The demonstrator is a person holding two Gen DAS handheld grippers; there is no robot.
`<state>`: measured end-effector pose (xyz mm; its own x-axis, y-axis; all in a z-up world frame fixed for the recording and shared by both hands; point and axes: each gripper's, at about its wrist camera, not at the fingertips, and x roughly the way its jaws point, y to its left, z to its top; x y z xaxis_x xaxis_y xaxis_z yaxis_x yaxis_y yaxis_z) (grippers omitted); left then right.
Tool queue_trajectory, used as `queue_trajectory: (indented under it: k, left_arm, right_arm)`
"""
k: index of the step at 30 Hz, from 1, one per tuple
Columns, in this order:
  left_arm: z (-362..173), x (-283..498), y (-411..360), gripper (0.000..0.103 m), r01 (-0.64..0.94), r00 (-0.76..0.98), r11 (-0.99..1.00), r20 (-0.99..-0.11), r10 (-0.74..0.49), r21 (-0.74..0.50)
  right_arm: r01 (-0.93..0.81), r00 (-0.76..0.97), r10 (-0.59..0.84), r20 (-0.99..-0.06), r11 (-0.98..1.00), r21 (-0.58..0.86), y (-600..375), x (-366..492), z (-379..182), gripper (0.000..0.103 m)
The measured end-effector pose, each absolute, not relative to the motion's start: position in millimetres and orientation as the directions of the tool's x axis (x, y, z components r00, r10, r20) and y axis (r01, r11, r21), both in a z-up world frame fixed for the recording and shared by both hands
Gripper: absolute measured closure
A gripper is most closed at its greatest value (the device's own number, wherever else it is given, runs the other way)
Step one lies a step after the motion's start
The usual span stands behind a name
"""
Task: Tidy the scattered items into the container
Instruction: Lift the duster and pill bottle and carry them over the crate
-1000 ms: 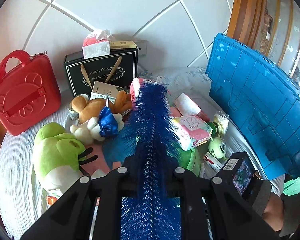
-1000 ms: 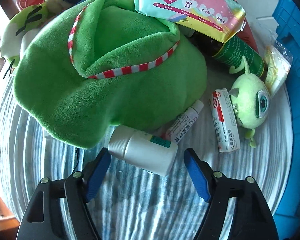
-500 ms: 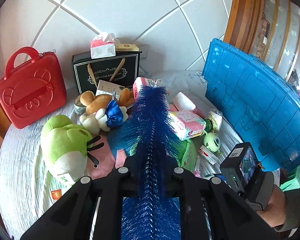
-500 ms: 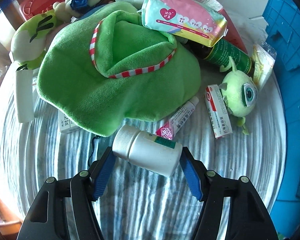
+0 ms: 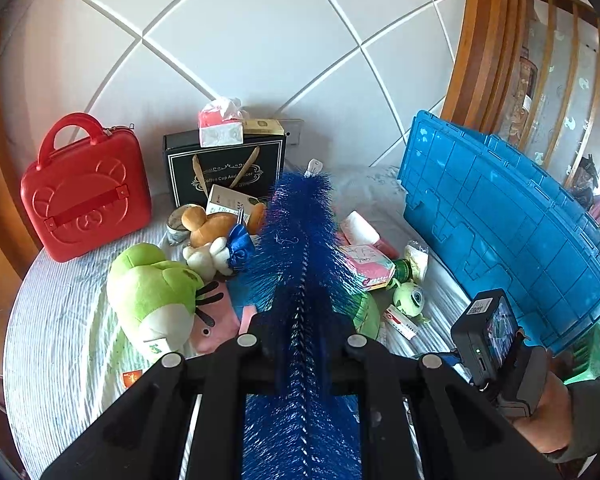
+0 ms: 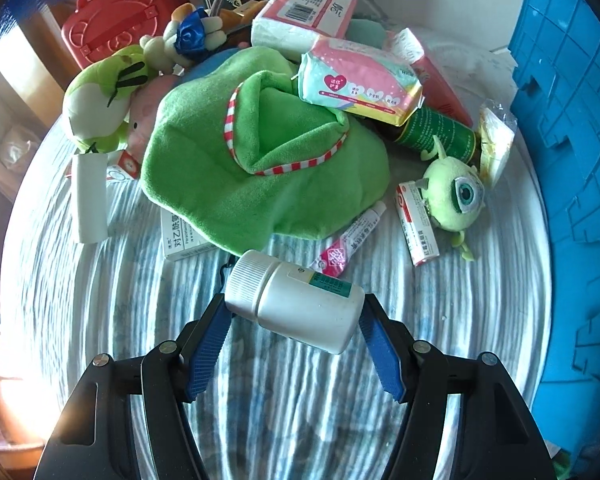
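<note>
Bristly blue brush point(image 5: 300, 264) in left jaws; smooth white cylindrical bottle point(image 6: 296, 300) in right jaws

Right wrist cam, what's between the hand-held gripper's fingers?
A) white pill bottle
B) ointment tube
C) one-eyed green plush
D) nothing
A: the white pill bottle lies sideways between the blue pads of the right hand-held gripper, both pads touching its ends; the ointment tube and one-eyed green plush lie farther off on the bedspread.
</note>
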<state>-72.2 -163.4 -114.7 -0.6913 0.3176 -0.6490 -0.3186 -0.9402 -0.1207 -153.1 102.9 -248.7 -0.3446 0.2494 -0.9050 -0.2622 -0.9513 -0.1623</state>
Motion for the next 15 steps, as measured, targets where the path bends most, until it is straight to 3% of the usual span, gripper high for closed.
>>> queue_trajectory:
  k: [15]
  left_arm:
    - [-59.3,-32.4,-154.5,0.091,-0.302,-0.753,-0.95,-0.591,0.291,-0.083]
  right_arm:
    - [-0.213,-0.477,0.217,-0.852,-0.969,-0.128,79.8,-136.9,-170.0,0.038]
